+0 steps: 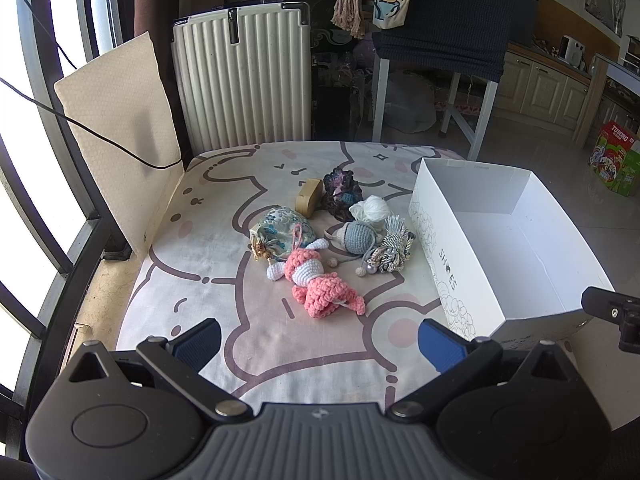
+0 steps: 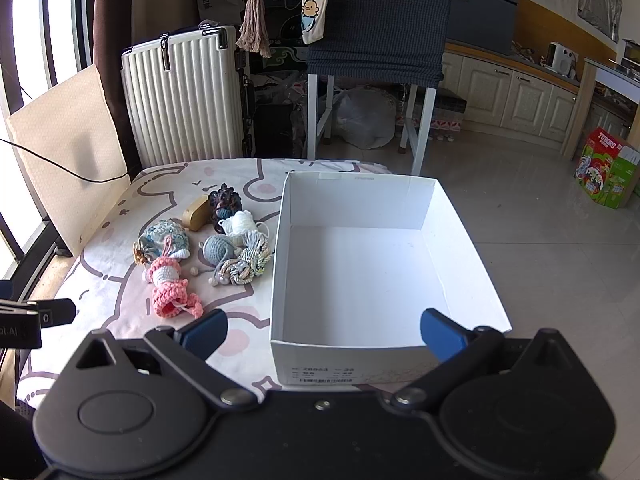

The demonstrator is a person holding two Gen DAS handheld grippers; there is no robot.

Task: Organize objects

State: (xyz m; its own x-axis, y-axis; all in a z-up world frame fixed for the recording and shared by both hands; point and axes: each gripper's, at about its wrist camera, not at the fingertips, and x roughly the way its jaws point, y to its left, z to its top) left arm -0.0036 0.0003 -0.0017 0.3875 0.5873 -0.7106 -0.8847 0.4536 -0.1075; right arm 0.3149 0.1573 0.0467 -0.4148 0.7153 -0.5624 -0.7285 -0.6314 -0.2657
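My left tongs [image 1: 319, 343] and right tongs [image 2: 323, 334] gape wide, gripping nothing; knitted doll [image 1: 316, 280] at twelve o'clock, white box [image 2: 280, 264] at three o'clock beside it.

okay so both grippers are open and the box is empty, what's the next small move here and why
Probably ease the left gripper forward and down over the pink crochet doll. It is the nearest item of the pile, right ahead of the open jaws, and lies apart enough to grasp alone. The white box beside it holds nothing yet.
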